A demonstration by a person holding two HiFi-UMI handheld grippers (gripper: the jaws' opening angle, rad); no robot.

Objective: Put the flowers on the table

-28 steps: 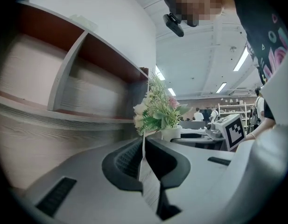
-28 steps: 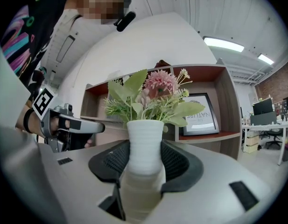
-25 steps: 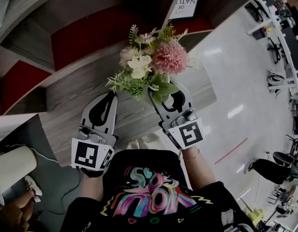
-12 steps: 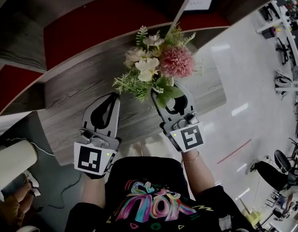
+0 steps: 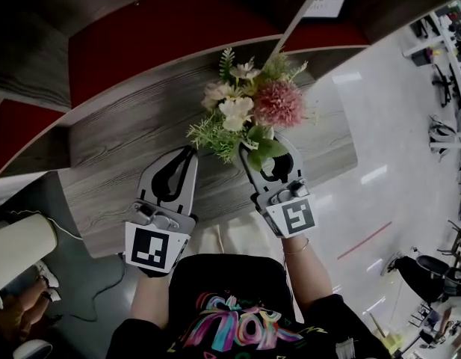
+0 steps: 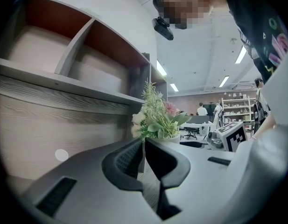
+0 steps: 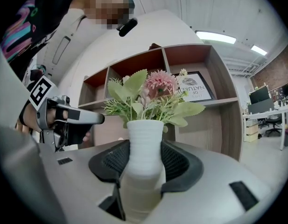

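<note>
A bunch of flowers (image 5: pixel 249 111), pink, cream and green, stands in a white ribbed vase (image 7: pixel 144 141). My right gripper (image 5: pixel 269 151) is shut on the vase's body, a pad on each side, and holds it upright above the grey wooden table top (image 5: pixel 118 144). In the right gripper view the flowers (image 7: pixel 151 97) rise above the right gripper (image 7: pixel 144 149). My left gripper (image 5: pixel 187 153) is beside the vase on its left, shut on nothing. From the left gripper (image 6: pixel 144 143) the flowers (image 6: pixel 158 118) appear just ahead to the right. The leaves hide the vase in the head view.
Behind the table top rises a shelf unit with red-backed compartments (image 5: pixel 155 43); a framed print (image 7: pixel 193 88) leans in one. A white cylinder (image 5: pixel 21 253) sits at lower left. Glossy floor (image 5: pixel 379 148) lies to the right, with office chairs far off.
Both grippers and the flowers sit slightly further right in the picture as the head view shifts. The right gripper's hold on the vase is unchanged.
</note>
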